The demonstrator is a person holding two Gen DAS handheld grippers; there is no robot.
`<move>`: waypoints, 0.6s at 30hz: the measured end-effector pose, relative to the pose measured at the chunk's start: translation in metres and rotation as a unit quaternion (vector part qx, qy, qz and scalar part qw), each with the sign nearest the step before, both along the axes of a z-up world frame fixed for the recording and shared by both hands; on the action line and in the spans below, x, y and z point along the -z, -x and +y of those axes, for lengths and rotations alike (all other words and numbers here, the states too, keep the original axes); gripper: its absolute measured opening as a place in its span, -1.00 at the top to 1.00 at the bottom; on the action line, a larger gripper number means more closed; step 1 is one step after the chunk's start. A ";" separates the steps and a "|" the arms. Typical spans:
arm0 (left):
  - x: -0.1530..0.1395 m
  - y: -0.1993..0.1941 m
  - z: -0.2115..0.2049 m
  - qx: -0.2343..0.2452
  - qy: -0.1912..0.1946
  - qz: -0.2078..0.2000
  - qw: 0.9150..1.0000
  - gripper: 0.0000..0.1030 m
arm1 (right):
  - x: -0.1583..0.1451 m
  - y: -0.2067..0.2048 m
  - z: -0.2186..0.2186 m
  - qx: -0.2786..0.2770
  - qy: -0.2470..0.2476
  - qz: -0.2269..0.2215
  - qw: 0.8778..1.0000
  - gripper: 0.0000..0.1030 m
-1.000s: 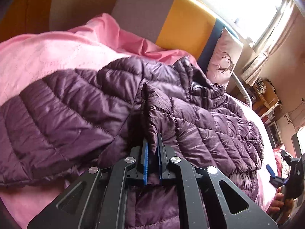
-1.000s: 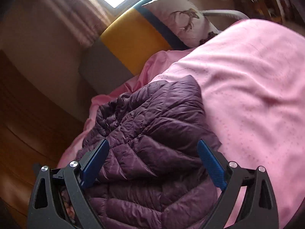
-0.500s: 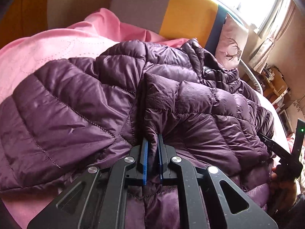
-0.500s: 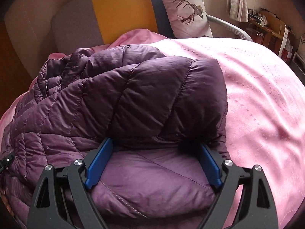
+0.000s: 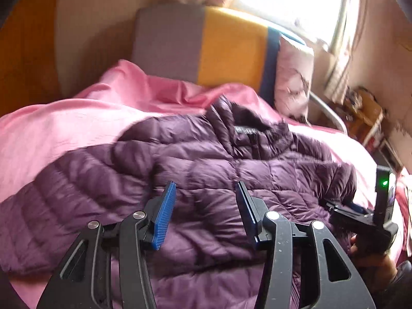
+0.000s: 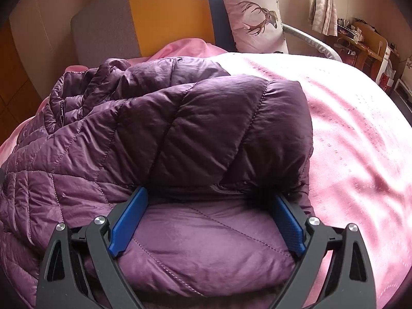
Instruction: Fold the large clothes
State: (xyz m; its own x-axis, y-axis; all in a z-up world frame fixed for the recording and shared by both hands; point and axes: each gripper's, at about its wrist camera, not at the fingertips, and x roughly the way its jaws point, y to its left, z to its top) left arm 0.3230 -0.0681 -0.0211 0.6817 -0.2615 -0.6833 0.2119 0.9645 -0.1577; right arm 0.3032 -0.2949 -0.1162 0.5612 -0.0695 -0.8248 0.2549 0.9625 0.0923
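Left wrist view: the left gripper [image 5: 206,198] hangs over the purple puffer jacket [image 5: 206,159], its 2 blue-padded jaws spread wide with nothing between them. The jacket lies spread on the pink bedspread [image 5: 51,128], collar toward 12 o'clock. At 4 o'clock the right gripper [image 5: 345,207] sits at the jacket's edge, a green light glowing on its body. A grey, yellow and navy headboard [image 5: 200,49] stands at 12 o'clock, a deer pillow [image 5: 293,77] at 1 o'clock.

Right wrist view: the right gripper [image 6: 206,206] has its jaws released and wide apart, straddling a folded-over sleeve [image 6: 213,134] that lies on the jacket [image 6: 64,175]. The pink bedspread [image 6: 360,128] fills the 3 o'clock side; the headboard [image 6: 167,10] and deer pillow [image 6: 255,13] sit at 12 o'clock.
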 end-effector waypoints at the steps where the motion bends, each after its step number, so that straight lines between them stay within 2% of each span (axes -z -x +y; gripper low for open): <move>1: 0.008 -0.006 -0.004 0.001 -0.007 0.011 1.000 0.07 | 0.000 0.000 0.000 0.000 0.000 0.000 1.000 -0.81; 3: 0.029 -0.020 -0.003 -0.010 -0.009 0.048 0.999 0.08 | 0.001 0.001 0.000 -0.001 -0.001 -0.003 1.000 -0.81; 5: 0.049 -0.030 0.004 -0.012 0.007 0.071 0.997 0.09 | 0.002 0.000 0.000 -0.002 -0.001 -0.003 1.000 -0.82; 7: 0.058 -0.027 0.009 -0.011 0.024 0.061 0.998 0.09 | 0.003 0.000 0.001 -0.002 0.002 -0.003 1.000 -0.83; 10: 0.064 -0.026 0.010 -0.013 0.029 0.056 0.998 0.09 | 0.004 -0.001 0.002 -0.003 0.006 0.000 1.000 -0.83; 15: 0.053 -0.022 0.020 -0.012 0.046 0.064 0.997 0.07 | 0.003 0.000 0.002 -0.003 0.008 -0.001 1.000 -0.84; 16: 0.047 -0.019 0.022 -0.015 0.053 0.065 0.996 0.03 | 0.003 0.000 0.003 -0.002 0.007 -0.001 1.000 -0.84; 18: 0.033 -0.001 0.034 -0.029 0.071 0.055 0.996 -0.41 | 0.003 0.000 0.003 -0.003 0.007 -0.001 1.000 -0.85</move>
